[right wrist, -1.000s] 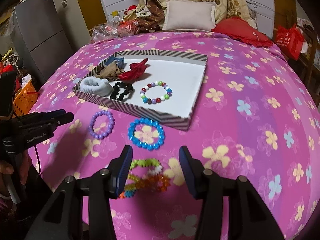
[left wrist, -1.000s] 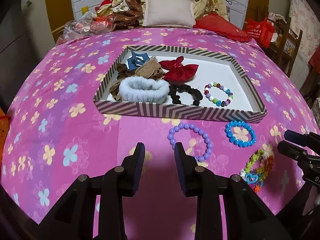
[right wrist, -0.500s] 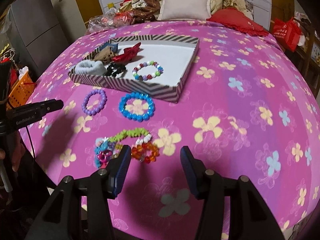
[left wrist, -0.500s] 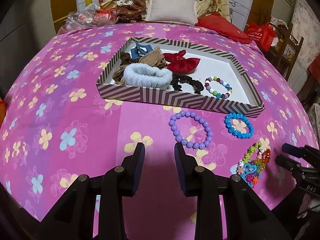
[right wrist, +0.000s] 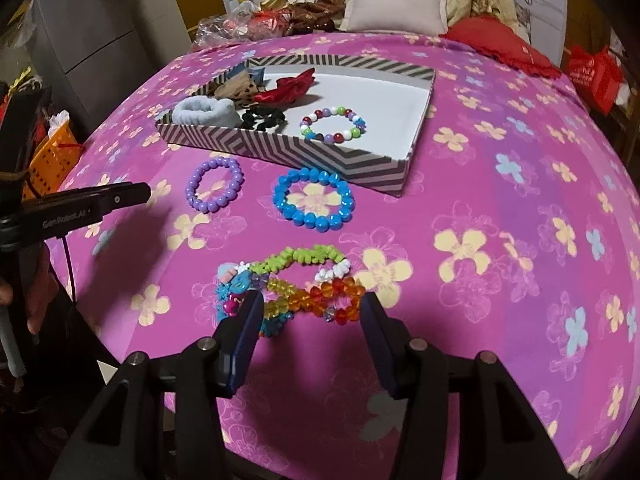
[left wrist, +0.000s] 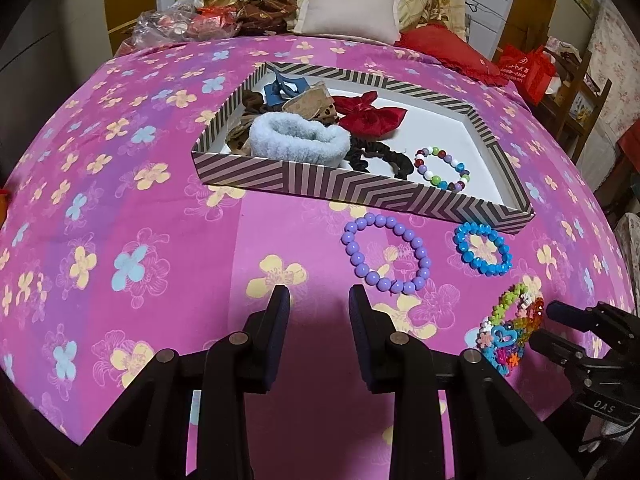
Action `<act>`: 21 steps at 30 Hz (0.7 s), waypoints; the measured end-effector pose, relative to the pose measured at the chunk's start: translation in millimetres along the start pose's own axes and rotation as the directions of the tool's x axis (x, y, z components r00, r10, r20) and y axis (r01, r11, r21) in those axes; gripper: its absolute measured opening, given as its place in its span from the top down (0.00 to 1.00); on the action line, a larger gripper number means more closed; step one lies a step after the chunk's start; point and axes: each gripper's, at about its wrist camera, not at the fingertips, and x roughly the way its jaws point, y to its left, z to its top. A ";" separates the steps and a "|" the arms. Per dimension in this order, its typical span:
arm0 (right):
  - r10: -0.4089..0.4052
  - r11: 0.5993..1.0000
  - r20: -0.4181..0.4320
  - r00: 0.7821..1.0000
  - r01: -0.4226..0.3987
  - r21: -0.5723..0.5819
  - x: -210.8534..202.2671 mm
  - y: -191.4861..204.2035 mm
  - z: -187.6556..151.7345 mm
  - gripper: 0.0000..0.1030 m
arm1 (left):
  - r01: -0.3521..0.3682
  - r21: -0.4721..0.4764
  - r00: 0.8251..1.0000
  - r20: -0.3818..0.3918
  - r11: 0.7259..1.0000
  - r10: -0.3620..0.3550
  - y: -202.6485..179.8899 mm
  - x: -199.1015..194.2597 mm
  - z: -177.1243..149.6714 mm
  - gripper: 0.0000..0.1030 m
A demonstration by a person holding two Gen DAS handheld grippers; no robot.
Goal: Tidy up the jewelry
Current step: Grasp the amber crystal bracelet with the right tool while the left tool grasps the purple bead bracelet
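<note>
Right wrist view: flowered pink bedspread, striped tray; right tongs closing, empty; left tongs apart.

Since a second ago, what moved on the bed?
The right gripper came down over the pile of colorful bead bracelets, which now lies between its open jaws, not yet gripped. The left gripper stayed empty, and the purple bracelet, blue bracelet and striped tray stayed put.

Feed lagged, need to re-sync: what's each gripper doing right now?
Left gripper: open, empty, above bare bedspread.
Right gripper: open, jaws closing either side of the multicolored bracelet pile, not gripping it yet.
</note>
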 end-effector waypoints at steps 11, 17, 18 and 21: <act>0.027 0.998 0.034 0.999 -0.025 -0.052 8.6 4.4 3.8 0.87 | 0.031 -0.040 0.999 -0.031 0.999 -0.032 3.7 7.6 6.5 0.84; 0.030 0.998 0.066 0.997 -0.026 -0.049 -4.2 -1.7 4.2 0.94 | 0.084 -0.102 0.994 -0.066 0.991 -0.091 8.7 21.9 17.6 0.84; 0.031 0.999 0.072 0.997 -0.028 -0.043 -6.4 -3.8 4.4 0.94 | 0.095 -0.114 0.992 -0.072 0.989 -0.103 8.8 24.6 20.3 0.84; 0.043 0.999 0.096 0.994 -0.041 -0.019 -15.0 -12.8 5.7 0.94 | 0.113 -0.130 0.988 -0.085 0.985 -0.125 7.2 31.8 27.1 0.83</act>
